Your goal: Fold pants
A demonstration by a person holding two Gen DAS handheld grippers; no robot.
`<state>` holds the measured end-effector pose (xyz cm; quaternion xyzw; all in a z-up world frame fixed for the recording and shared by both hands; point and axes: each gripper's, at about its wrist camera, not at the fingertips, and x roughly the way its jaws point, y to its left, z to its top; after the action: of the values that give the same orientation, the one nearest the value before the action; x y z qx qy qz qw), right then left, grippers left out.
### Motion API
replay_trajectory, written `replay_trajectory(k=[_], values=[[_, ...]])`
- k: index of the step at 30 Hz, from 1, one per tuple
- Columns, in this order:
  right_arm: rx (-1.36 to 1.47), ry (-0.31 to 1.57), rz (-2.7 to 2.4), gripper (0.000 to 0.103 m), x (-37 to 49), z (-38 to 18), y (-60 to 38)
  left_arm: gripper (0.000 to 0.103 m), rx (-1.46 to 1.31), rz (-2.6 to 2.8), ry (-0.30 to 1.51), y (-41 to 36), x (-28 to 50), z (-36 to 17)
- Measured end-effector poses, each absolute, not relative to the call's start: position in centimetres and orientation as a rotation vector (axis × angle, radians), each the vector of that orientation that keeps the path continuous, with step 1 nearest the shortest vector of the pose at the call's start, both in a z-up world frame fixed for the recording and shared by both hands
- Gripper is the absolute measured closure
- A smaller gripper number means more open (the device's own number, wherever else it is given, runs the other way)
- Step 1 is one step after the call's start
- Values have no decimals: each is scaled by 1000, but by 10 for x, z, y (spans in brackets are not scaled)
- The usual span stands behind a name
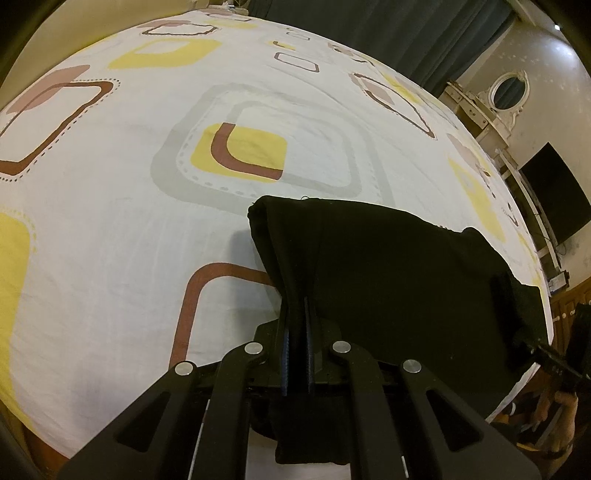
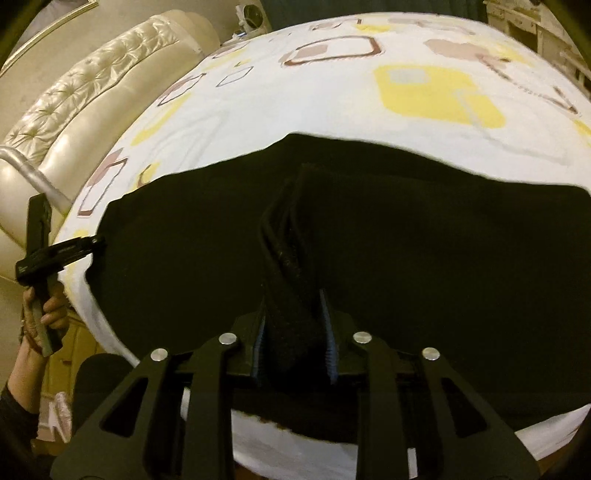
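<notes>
Black pants lie on a white bedsheet printed with yellow and brown squares, near the bed's front edge. My left gripper is shut on one corner of the cloth, which stands up in a fold between the pads. In the right wrist view the pants spread wide across the sheet. My right gripper holds a thick bunched band of the fabric, which fills the gap between its blue pads. The left gripper shows at the far left, held by a hand.
A padded cream headboard runs along the bed's left side. Dark curtains, a white dresser with an oval mirror and a dark screen stand beyond the bed. The sheet beyond the pants is bare.
</notes>
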<state>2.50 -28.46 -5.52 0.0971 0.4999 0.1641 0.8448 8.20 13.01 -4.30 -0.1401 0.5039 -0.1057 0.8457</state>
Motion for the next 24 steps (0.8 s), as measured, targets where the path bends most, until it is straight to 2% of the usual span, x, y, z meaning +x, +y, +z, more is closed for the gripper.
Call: replay_trajectory(k=[4, 6, 8, 10, 15, 20, 24], values=[[295, 1067, 445, 66, 19, -55, -276, 96, -297, -223, 1061, 130, 81, -44], [312, 1089, 479, 58, 17, -58, -269, 96, -299, -224, 1061, 131, 81, -45], [295, 1100, 487, 56, 16, -62, -264, 96, -302, -223, 1061, 131, 81, -45], [332, 1105, 517, 50, 15, -65, -266, 96, -301, -222, 1060, 131, 80, -45], [448, 1060, 666, 51, 6, -37, -287, 96, -305, -223, 1063, 132, 81, -46], [593, 868, 540, 50, 2, 9, -399, 95, -308, -225, 1057, 132, 81, -46], [666, 858, 193, 47, 18, -7, -513, 94, -321, -226, 1061, 134, 82, -48]])
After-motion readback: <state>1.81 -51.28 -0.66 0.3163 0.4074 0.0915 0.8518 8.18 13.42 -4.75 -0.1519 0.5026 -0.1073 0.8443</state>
